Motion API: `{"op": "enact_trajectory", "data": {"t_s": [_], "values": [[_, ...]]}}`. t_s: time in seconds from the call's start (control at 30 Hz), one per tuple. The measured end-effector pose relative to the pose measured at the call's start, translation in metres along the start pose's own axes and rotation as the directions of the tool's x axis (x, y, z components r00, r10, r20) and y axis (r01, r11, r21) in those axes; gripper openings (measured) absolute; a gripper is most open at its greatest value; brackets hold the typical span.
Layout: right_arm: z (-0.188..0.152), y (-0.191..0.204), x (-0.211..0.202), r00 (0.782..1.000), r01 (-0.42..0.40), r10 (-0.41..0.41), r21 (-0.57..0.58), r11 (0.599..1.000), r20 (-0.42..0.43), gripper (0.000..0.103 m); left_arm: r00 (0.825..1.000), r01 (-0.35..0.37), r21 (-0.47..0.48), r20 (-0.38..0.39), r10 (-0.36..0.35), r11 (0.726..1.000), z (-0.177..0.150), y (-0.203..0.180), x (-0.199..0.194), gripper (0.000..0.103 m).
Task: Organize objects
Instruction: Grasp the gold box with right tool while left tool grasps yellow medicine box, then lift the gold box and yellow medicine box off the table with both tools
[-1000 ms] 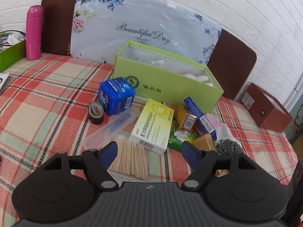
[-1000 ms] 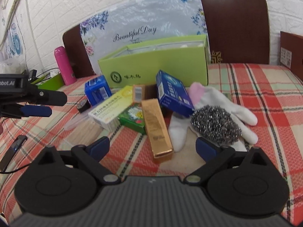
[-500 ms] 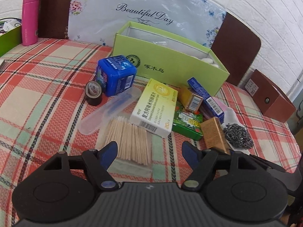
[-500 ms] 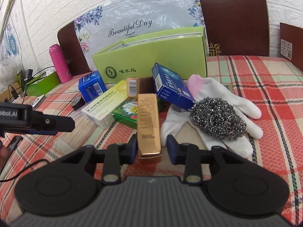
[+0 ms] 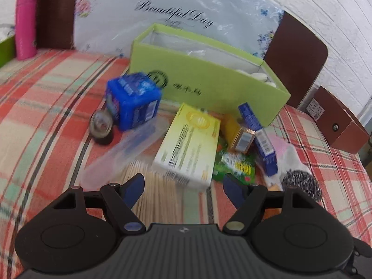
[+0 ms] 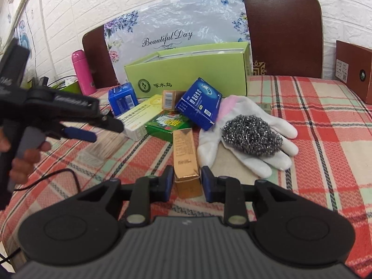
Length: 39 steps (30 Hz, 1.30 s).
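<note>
While a second ago its jaws stood wide, the right gripper (image 6: 187, 183) is closing on the gold box (image 6: 186, 160); the left gripper (image 5: 183, 187) stays open over the toothpicks (image 5: 153, 193).

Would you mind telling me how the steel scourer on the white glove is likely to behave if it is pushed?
The steel scourer looks springy and light, so it would probably squash rather than resist. Its rough wire may snag the white glove underneath and drag the floppy fabric along.
</note>
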State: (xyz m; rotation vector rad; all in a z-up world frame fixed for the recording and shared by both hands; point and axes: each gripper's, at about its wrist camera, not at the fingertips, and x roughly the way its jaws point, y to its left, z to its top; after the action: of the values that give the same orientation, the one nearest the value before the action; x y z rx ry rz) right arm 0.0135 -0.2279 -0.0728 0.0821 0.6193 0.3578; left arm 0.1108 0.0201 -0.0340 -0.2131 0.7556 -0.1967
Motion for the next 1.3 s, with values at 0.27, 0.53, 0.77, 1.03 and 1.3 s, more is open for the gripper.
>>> {"op": "enact_trajectory", "data": {"t_s": [0.27, 0.53, 0.77, 1.03, 1.3], "values": [[-0.001, 0.0, -0.004, 1.0, 0.015, -0.015, 0.016, 1.0, 0.016, 0.038, 1.0, 0.001, 0.19, -0.009, 0.001, 0.982, 0.008, -0.003, 0.037, 0.081], [0.001, 0.006, 0.004, 1.0, 0.002, -0.002, 0.003, 1.0, -0.003, 0.042, 0.997, 0.049, 0.257, -0.073, -0.031, 0.965, 0.004, -0.003, 0.037, 0.081], [0.005, 0.006, 0.019, 0.999, 0.005, -0.004, 0.02, 1.0, -0.035, 0.044, 0.997, -0.008, 0.23, -0.068, 0.024, 0.973, 0.014, -0.005, 0.048, 0.071], [0.009, 0.003, 0.008, 0.999, -0.003, 0.004, 0.013, 1.0, -0.045, 0.024, 0.997, 0.077, 0.163, -0.02, -0.075, 0.984, 0.001, -0.003, -0.014, 0.069], [0.004, 0.01, -0.01, 0.991, -0.089, 0.09, 0.012, 0.996, -0.097, 0.025, 0.987, 0.111, 0.15, -0.134, -0.091, 0.982, -0.063, -0.015, -0.039, 0.07]]}}
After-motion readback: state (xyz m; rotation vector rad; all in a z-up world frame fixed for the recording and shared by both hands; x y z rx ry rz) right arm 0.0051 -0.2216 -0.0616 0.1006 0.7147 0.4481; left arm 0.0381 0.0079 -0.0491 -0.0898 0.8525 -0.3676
